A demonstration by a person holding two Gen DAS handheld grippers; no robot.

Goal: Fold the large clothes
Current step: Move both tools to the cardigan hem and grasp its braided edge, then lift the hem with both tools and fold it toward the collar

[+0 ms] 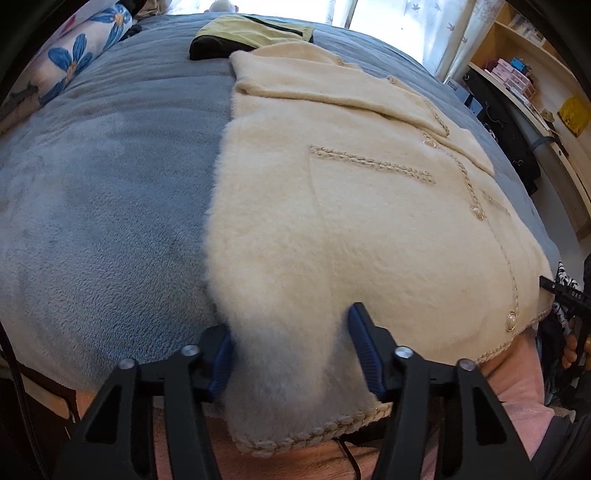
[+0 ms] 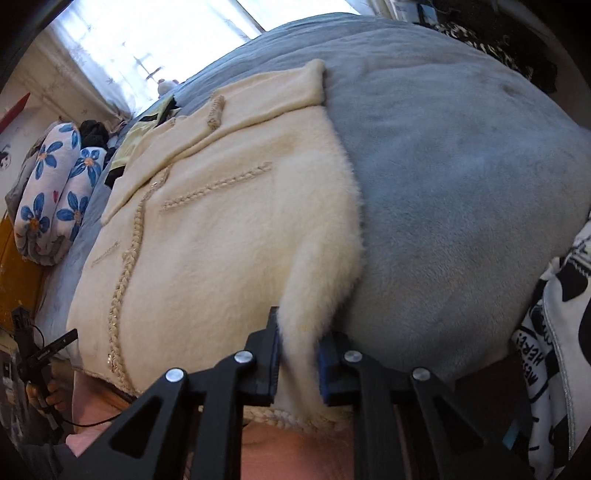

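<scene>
cream coat [image 1: 332,221]: 1 | floral pillows [image 2: 55,192]: 2 | blue blanket [image 1: 110,203]: 1

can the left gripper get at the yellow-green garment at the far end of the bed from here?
Probably not as things stand. The left gripper is closed on the near hem of the cream cardigan, and the yellow-green garment lies beyond the cardigan's far end on the blue blanket. It would have to let go first.
</scene>
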